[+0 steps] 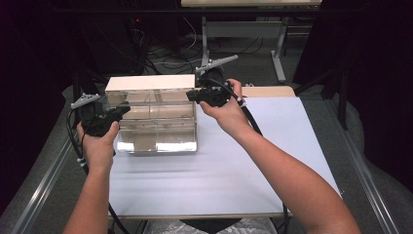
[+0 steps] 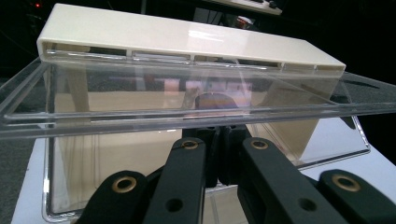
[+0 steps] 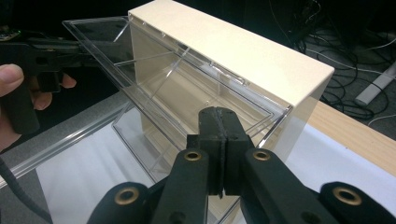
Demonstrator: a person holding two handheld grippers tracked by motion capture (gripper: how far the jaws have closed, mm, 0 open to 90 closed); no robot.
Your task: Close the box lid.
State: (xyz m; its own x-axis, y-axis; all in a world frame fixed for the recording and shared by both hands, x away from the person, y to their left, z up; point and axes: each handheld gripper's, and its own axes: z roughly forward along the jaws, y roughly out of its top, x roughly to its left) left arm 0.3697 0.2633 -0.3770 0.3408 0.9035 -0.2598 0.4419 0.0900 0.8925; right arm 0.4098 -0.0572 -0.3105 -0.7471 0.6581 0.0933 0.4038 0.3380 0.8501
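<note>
At the clear lidded box, both grippers pinch its lid edges

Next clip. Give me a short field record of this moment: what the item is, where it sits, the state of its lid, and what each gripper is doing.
item: clear plastic box with a cream top panel
place: on the white table, at its far left part
lid: clear lid swung partly up
left gripper: jaws shut, at the lid's left edge; grip on the edge not certain
right gripper: jaws shut, at the box's right end; contact with it cannot be told
contents: nothing seen inside
</note>
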